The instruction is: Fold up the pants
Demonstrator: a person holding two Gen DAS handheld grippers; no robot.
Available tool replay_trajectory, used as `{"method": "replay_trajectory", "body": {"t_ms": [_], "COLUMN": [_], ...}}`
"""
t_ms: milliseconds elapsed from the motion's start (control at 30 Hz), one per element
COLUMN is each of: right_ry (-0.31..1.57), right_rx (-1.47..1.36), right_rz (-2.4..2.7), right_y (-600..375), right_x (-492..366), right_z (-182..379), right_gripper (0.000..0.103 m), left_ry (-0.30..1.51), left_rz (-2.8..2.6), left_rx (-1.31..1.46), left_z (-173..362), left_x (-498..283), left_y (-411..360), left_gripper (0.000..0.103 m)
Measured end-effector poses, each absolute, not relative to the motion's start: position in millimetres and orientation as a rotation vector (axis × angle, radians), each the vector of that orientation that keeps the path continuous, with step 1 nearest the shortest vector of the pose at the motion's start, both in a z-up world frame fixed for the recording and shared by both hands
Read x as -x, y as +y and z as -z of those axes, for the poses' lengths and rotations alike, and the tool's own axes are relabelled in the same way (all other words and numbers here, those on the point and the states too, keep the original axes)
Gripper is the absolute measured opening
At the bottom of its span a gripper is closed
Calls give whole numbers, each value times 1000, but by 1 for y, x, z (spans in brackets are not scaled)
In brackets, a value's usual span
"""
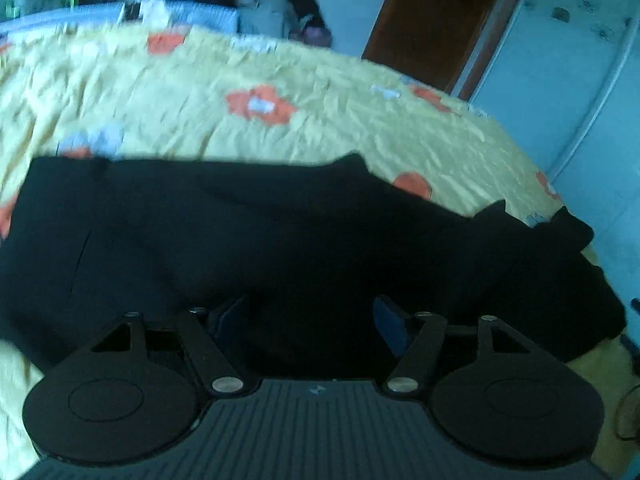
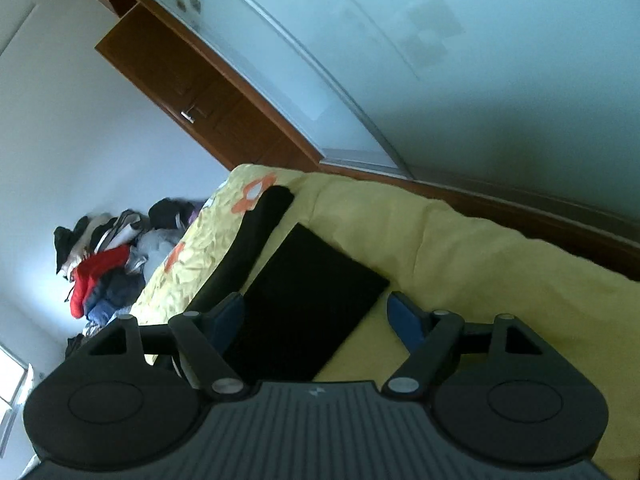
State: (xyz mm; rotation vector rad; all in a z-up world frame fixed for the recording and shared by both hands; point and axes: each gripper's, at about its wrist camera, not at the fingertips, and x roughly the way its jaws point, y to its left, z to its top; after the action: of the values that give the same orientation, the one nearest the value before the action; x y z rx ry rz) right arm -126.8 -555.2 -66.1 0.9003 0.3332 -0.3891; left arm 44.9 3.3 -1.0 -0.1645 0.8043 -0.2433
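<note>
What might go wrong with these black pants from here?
The pants are rumpled at one end, so a fold made now may lock in creases. The left gripper has its jaws open over dark cloth, so it might pinch several layers. One end lies near the bed edge and could slide off.

Black pants (image 1: 280, 240) on yellow bedspread (image 1: 320, 128) with orange flower pattern; brown door (image 1: 432, 20); red jacket (image 2: 96, 276) at 9 o'clock
</note>
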Motion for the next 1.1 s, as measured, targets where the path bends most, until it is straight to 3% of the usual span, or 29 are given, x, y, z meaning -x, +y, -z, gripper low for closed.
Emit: {"method": "replay_trajectory", "body": {"t_ms": [167, 200, 233, 267, 500, 600, 700, 767, 800, 867, 1000, 1100], "right_ry": [337, 350, 378, 392, 378, 458, 522, 450, 396, 333, 492, 580], "right_rx": [-831, -804, -775, -758, -476, -366, -269, -199, -184, -176, -331, -340], "right_rz": [360, 358, 364, 373, 522, 554, 636, 765, 783, 658, 289, 311], "right_y": [-559, -560, -560, -562, -564, -571, -572, -564, -558, -542, -532, -535], "right_x": [106, 101, 95, 93, 98, 92, 82, 85, 88, 88, 64, 55], "right_z": [65, 65, 65, 66, 41, 37, 38, 29, 23, 13, 24, 44], "right_gripper": [76, 49, 13, 9, 8, 10, 29, 47, 50, 65, 69, 69], "left_ry": [717, 718, 710, 691, 609, 613, 625, 628, 628, 629, 629, 630], "left_rz": [190, 182, 176, 171, 153, 158, 162, 164, 164, 164, 165, 169], "left_rx": [150, 155, 156, 151, -5, -44, -35, -31, -32, -33, -33, -30], "left_z": [13, 16, 17, 19, 31, 33, 35, 36, 36, 36, 36, 36], "left_x": [-54, -55, -51, -50, -38, -39, -41, -42, -41, -42, -41, -42], "left_y": [-12, -14, -16, -16, -32, -39, -38, -37, -37, -37, -36, -36], "left_gripper": [72, 73, 74, 75, 90, 97, 99, 100, 101, 101, 103, 103]}}
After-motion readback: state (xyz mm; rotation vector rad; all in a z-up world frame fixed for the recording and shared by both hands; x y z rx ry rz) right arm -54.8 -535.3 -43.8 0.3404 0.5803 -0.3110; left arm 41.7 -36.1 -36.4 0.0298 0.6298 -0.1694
